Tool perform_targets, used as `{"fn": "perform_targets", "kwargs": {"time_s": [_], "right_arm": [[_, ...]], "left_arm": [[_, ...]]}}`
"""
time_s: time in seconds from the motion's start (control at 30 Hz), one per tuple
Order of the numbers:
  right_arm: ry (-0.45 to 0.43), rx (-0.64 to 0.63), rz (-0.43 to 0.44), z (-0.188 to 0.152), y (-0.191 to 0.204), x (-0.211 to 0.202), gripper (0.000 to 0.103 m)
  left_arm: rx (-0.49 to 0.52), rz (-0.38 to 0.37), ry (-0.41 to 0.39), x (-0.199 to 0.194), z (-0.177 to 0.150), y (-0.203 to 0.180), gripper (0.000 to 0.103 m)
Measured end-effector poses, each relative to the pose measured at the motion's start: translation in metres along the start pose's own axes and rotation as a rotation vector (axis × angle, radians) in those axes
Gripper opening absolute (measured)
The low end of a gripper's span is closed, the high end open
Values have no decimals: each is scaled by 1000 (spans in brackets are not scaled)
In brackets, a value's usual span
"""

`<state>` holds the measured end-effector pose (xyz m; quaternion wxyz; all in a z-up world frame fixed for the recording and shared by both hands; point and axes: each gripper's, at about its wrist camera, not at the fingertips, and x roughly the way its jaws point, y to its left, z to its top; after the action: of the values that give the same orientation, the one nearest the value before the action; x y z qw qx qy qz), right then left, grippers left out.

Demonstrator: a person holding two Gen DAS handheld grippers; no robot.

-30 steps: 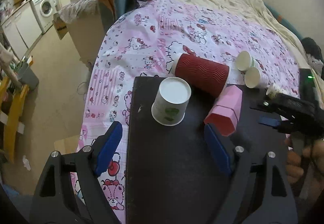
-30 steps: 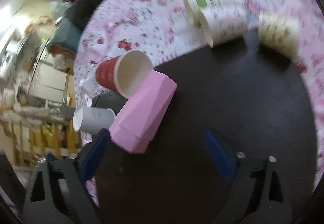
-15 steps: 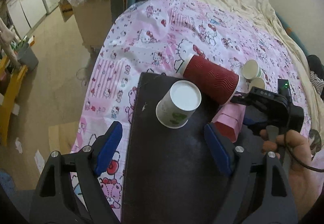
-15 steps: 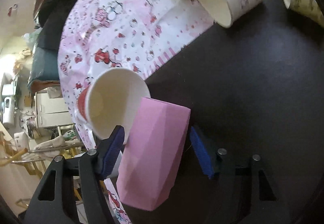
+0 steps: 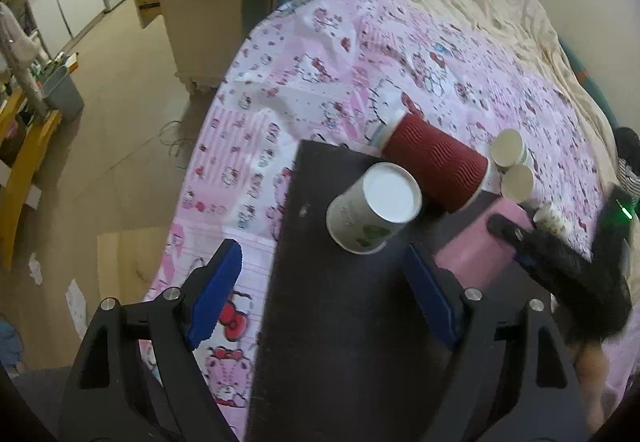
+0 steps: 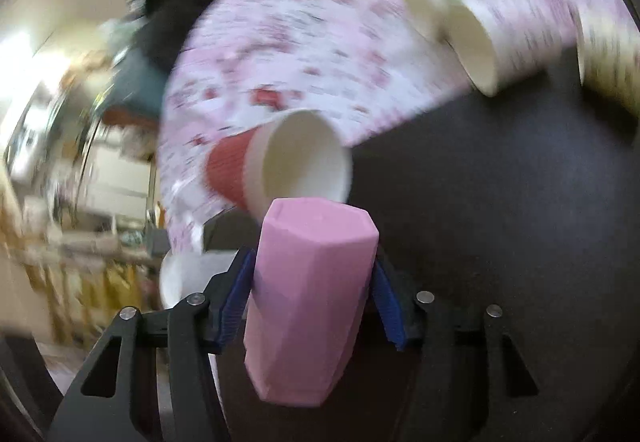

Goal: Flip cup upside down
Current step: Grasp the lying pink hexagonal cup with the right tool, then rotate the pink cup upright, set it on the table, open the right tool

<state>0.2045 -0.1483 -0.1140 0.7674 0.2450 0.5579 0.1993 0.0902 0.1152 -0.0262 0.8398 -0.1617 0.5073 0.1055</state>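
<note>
A pink faceted cup (image 6: 312, 302) lies lengthwise between the blue pads of my right gripper (image 6: 314, 282). Its jaws are closing, and both pads press on the cup's sides. The closed base points away from the camera. In the left wrist view the pink cup (image 5: 468, 246) is mostly hidden behind the blurred right gripper (image 5: 516, 242). My left gripper (image 5: 320, 290) hangs open over the black board (image 5: 332, 342) with nothing between its pads. Just beyond it a white paper cup (image 5: 374, 214) stands upside down.
A red ribbed cup (image 5: 436, 162) lies on its side at the board's far edge, its mouth toward the pink cup. Several small paper cups (image 6: 472, 42) lie on the pink patterned bedspread (image 5: 320, 62). The floor drops away left of the bed.
My right gripper moved in around the lying pink cup and shut on it; the cup now points lengthwise away from the camera. The left gripper drifted slightly and stayed open.
</note>
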Motion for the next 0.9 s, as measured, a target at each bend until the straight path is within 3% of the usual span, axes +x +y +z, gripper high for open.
{"fn": "perform_targets", "kwargs": {"time_s": [0.17,0.33,0.4,0.77,0.9], "right_arm": [[-142,-321,-31,-39,62,-27,59],[-214,-556,-47,-75,109,-15,59],[-264,-633,-14,-92,118,-8,59],[-354,-906,-87,-145,152,27,59],[-325,-899,-81,-147,149,24,60]], "left_arm": [[-47,31,-22,-9,2,24,81],[-107,29,-29,-12,0,48,81],[-106,33,-40,-13,0,52,81],[-138,58,-27,-9,1,69,81],[-122,45,-24,-9,1,60,81]]}}
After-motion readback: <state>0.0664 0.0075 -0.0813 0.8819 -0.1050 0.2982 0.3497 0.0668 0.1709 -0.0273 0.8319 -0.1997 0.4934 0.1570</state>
